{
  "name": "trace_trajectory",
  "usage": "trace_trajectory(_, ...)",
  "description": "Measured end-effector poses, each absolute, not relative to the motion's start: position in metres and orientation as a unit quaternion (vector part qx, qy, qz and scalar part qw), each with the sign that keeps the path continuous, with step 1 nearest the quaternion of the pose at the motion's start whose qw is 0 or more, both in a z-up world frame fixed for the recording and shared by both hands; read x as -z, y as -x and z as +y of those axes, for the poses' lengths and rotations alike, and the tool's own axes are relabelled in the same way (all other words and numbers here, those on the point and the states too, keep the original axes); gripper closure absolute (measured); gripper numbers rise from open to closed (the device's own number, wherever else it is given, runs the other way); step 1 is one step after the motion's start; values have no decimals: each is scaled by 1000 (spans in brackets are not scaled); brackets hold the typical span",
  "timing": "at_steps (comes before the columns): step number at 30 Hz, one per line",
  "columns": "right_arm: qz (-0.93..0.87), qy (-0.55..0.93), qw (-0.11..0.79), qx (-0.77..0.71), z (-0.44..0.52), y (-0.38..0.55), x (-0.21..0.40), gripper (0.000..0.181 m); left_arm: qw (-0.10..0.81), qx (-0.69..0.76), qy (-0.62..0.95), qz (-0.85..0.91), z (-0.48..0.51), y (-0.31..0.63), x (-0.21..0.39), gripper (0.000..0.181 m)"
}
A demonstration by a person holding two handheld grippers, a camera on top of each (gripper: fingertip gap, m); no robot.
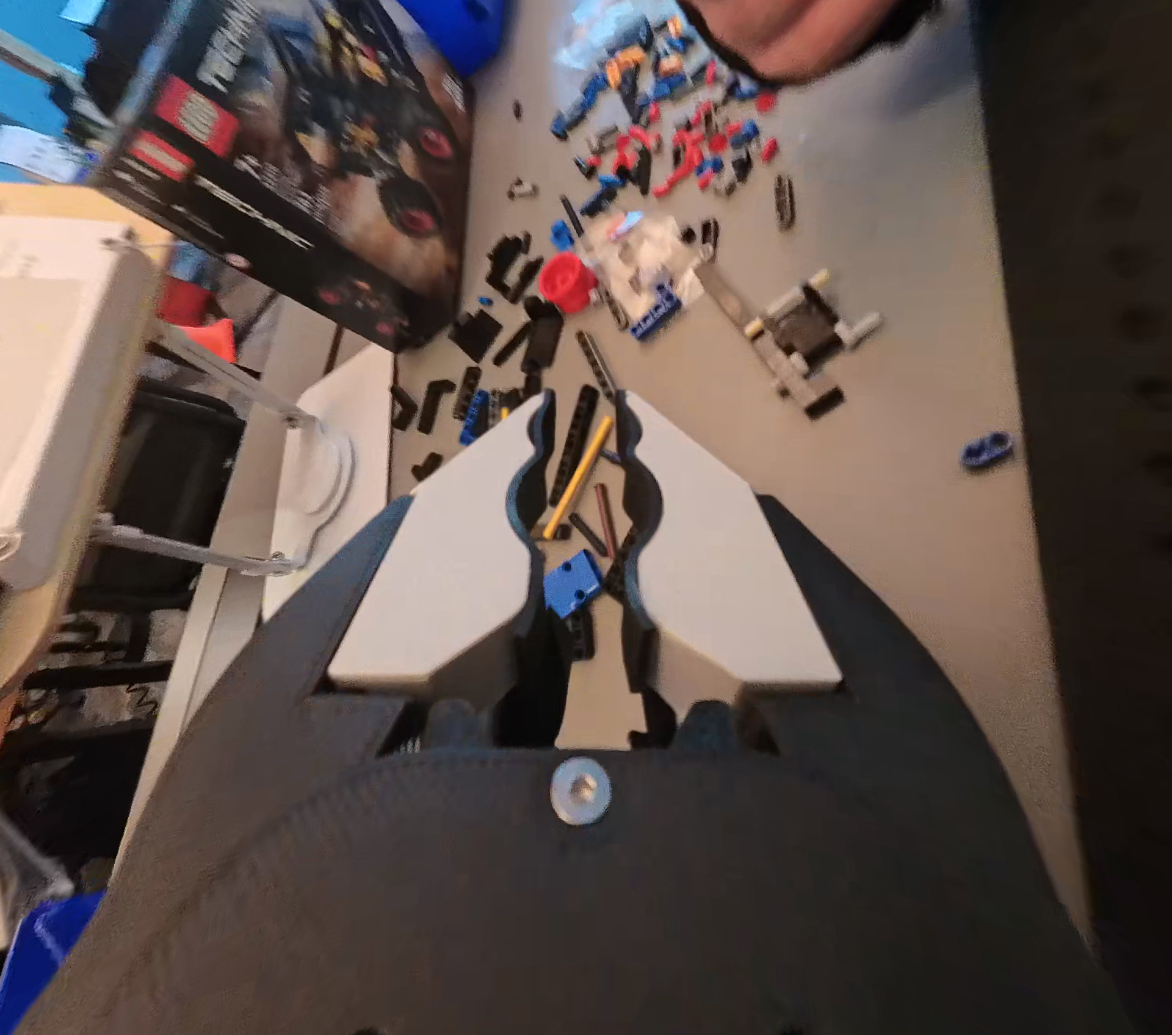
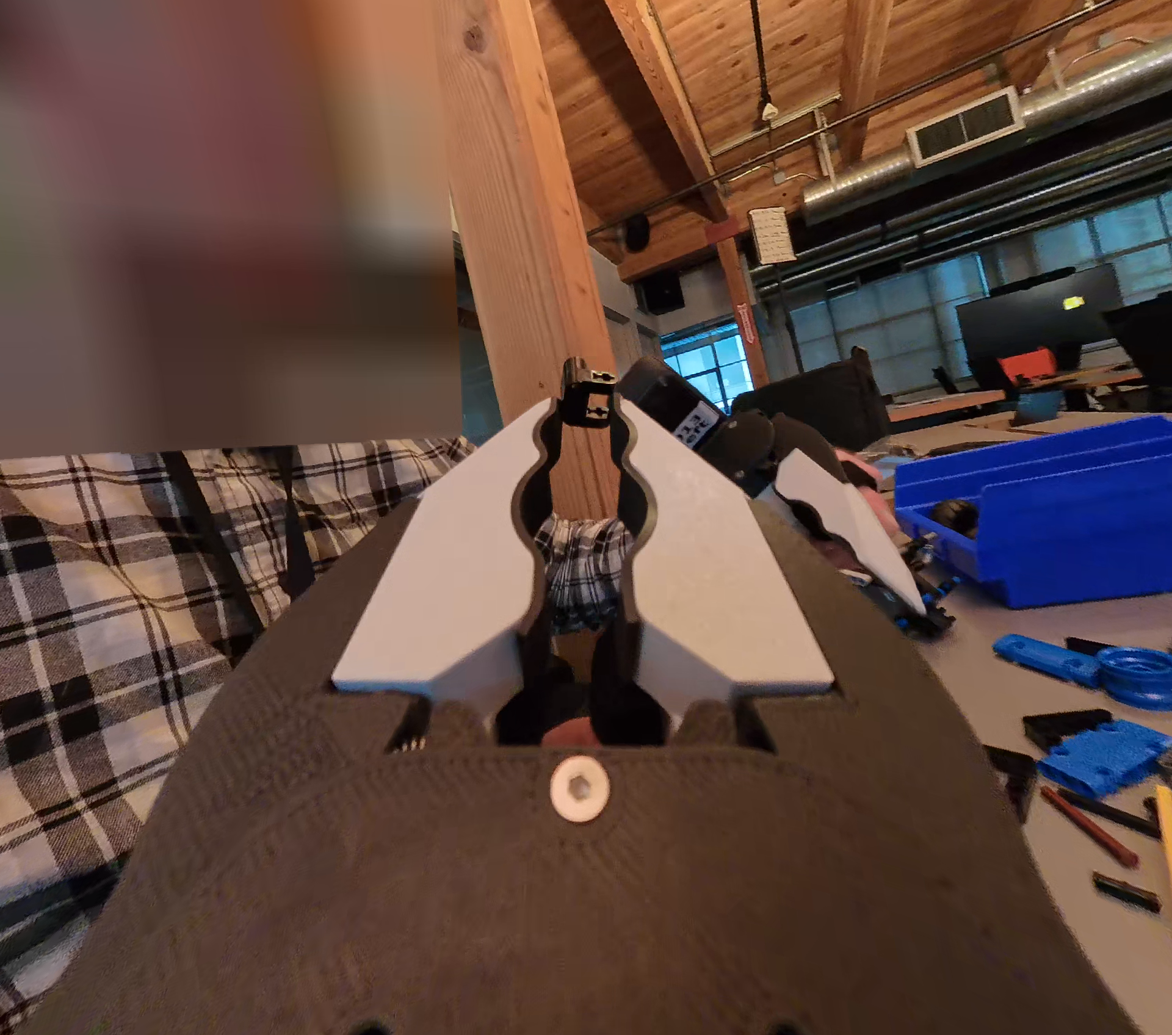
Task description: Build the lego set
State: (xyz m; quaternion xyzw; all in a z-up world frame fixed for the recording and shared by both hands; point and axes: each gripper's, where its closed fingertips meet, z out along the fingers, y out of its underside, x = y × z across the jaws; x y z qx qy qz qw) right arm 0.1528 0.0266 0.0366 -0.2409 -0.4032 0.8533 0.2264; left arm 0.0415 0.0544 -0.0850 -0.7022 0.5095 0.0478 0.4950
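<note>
Above the grey table (image 1: 888,561), left gripper (image 1: 585,402) hovers with jaws slightly spread over loose lego pieces (image 1: 666,148), holding nothing; right gripper (image 2: 586,408), raised toward a wooden post (image 2: 507,180), pinches a small black lego piece (image 2: 586,393) at its tips.

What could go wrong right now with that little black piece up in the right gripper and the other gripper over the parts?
1. The right gripper pinches the small black piece only at its fingertips, raised off the table; a slip could drop it out of sight.
2. The left gripper hangs open over loose parts, the yellow axle and blue block; lowering carelessly could scatter them.
</note>
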Motion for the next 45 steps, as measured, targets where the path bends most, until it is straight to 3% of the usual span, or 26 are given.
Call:
trace_trajectory(11,-418,259,248,-835,33,-150,-31,167,282,-60,732,617,105,-16,174,166)
trace_trajectory(13,-421,260,250,-832,32,-150,-30,168,274,-60,731,623,110,-15,179,177)
trace_trajectory(26,-423,265,254,-829,35,-149,-29,168,237,59,792,560,112,-18,181,178)
trace_trajectory(33,-450,314,276,-789,39,-135,-14,168,319,57,789,522,111,-19,158,179)
trace_trajectory(38,-576,428,324,-617,43,-106,47,167,393,81,775,488,70,-43,130,179)
trace_trajectory(45,-672,479,316,-468,44,-93,105,168,452,100,765,448,33,-69,134,178)
